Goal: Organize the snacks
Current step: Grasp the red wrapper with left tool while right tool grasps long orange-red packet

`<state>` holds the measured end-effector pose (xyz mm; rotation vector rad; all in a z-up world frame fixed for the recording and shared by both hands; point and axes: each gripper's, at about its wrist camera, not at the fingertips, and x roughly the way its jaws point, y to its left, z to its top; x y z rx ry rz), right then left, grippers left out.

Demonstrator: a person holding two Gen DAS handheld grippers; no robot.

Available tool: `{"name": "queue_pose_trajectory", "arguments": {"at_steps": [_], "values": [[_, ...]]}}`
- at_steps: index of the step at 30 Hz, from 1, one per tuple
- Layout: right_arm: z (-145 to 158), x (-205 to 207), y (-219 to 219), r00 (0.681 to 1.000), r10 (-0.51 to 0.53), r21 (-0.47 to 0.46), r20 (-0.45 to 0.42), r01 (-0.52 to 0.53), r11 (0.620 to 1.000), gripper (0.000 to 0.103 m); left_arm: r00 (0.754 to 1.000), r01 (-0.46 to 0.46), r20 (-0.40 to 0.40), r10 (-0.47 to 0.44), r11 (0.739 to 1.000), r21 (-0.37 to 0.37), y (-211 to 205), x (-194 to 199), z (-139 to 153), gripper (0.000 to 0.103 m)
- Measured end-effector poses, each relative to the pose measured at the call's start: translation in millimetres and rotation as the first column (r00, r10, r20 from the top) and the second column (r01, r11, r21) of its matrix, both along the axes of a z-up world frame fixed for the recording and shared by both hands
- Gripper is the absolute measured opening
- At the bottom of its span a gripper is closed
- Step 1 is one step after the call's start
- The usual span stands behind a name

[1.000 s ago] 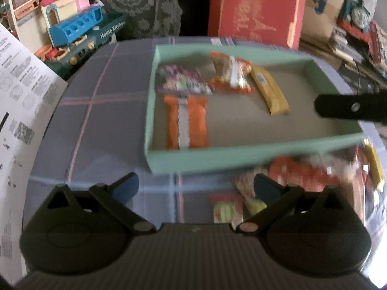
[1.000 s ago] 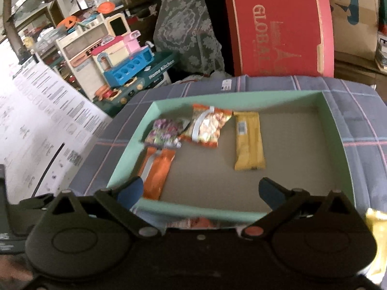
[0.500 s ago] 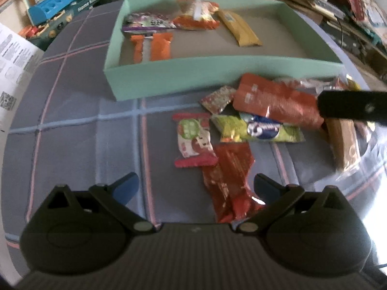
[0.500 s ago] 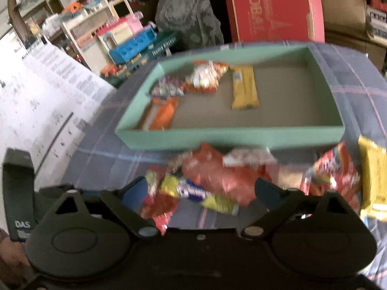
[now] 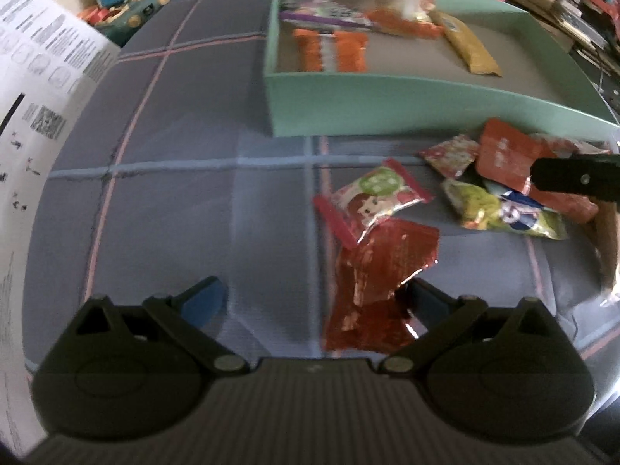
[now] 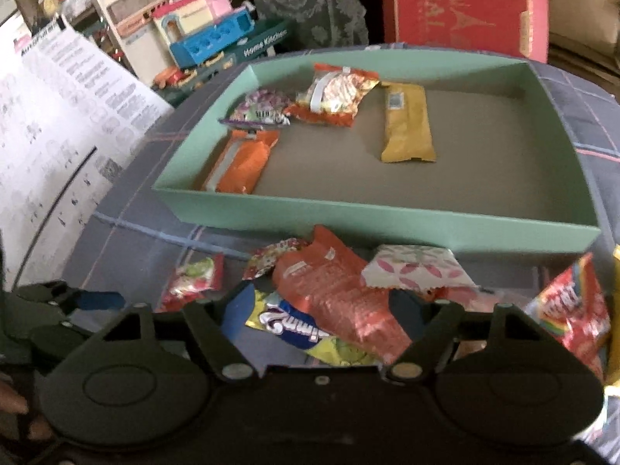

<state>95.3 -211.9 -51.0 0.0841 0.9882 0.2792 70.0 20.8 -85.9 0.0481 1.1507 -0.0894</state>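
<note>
A mint-green box [image 6: 387,217] holds a purple packet [image 6: 259,110], an orange-and-silver bag [image 6: 333,95], a yellow bar [image 6: 405,124] and an orange packet [image 6: 244,164]. Loose snacks lie on the cloth in front of it. My right gripper [image 6: 323,310] hangs low over this pile, its jaws closing. An orange-red pouch [image 6: 333,290] and a yellow-green packet [image 6: 298,329] lie between them, and I see no pad pressing on either. My left gripper [image 5: 312,298] is open above a dark red wrapper [image 5: 383,271] that lies by its right finger. A red-and-green candy packet [image 5: 372,197] sits just beyond.
The plaid grey-blue cloth [image 5: 174,193] covers the table. A white printed sheet [image 5: 42,89] lies at the left. Toy kitchen sets [image 6: 217,38] and a red carton [image 6: 465,4] stand behind the box. A red rainbow bag [image 6: 573,310] lies at the right, a white floral packet [image 6: 414,271] near the box wall.
Both grippers have sunk and tipped down from the box toward the loose snacks. The right jaws have narrowed around the orange-red pouch. The left jaws stay wide.
</note>
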Motion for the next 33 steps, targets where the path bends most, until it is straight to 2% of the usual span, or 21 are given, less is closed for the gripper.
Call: {"name": "queue_pose_trajectory", "arguments": {"at_steps": [7,9,10,11,12,13,14,19,21,23,24,25,27,30,32,33], "values": [[-16,10,7,1.000,0.009,-0.033,-0.022,-0.010,0.999,0.077,1.000,0.010,0.025,-0.010,1.000,-0.001,10,2,-4,0.103],[-17,4,9,1.000,-0.003,-0.025,-0.024,0.002,1.000,0.064,0.999,0.011,0.033,-0.011,1.000,-0.002,10,1,-4,0.103],[-17,0,10,1.000,-0.007,-0.022,-0.028,0.007,1.000,0.050,0.999,0.012,0.035,-0.011,1.000,-0.003,10,1,-4,0.103],[-16,-4,11,0.999,-0.013,-0.011,-0.034,0.013,1.000,0.043,0.999,0.012,0.038,-0.012,1.000,-0.006,11,2,-4,0.103],[-16,-9,10,0.999,-0.023,0.007,-0.042,0.023,1.000,0.041,0.999,0.011,0.041,-0.011,1.000,-0.009,12,2,-4,0.103],[-15,-15,9,0.998,-0.037,0.030,-0.051,0.038,0.999,0.032,0.999,0.011,0.044,-0.010,1.000,-0.013,14,2,-4,0.103],[-15,-19,9,0.997,-0.047,0.048,-0.062,0.050,0.998,0.028,0.999,0.012,0.046,-0.011,1.000,-0.018,15,2,-4,0.103],[-18,-37,9,0.992,-0.095,0.103,-0.085,0.104,0.989,0.027,0.998,0.033,0.051,-0.031,0.998,-0.045,13,3,-2,0.103],[-17,-37,8,0.991,-0.100,0.102,-0.090,0.109,0.989,0.027,0.997,0.058,0.055,-0.055,0.997,-0.060,9,4,0,0.097],[-17,-35,6,0.990,-0.102,0.105,-0.102,0.113,0.988,0.030,0.994,0.089,0.067,-0.086,0.995,-0.051,2,2,2,0.086],[-16,-33,6,0.990,-0.100,0.108,-0.104,0.111,0.988,0.031,0.992,0.105,0.074,-0.101,0.994,-0.041,-1,1,3,0.076],[-14,-32,6,0.991,-0.096,0.103,-0.098,0.106,0.989,0.031,0.990,0.119,0.085,-0.116,0.992,-0.031,-4,-1,5,0.058],[-11,-30,7,0.993,-0.082,0.099,-0.083,0.090,0.991,0.034,0.985,0.142,0.099,-0.139,0.990,-0.024,-7,-4,8,0.039],[-7,-22,5,0.995,-0.067,0.109,-0.067,0.074,0.991,0.043,0.986,0.144,0.088,-0.138,0.987,-0.066,0,-2,9,0.038],[-8,-16,3,0.996,-0.065,0.122,-0.059,0.071,0.990,0.056,0.991,0.116,0.083,-0.109,0.989,-0.091,9,0,9,0.038],[-9,-13,2,0.996,-0.066,0.127,-0.058,0.073,0.989,0.060,0.992,0.101,0.082,-0.092,0.989,-0.106,16,0,9,0.038]]}}
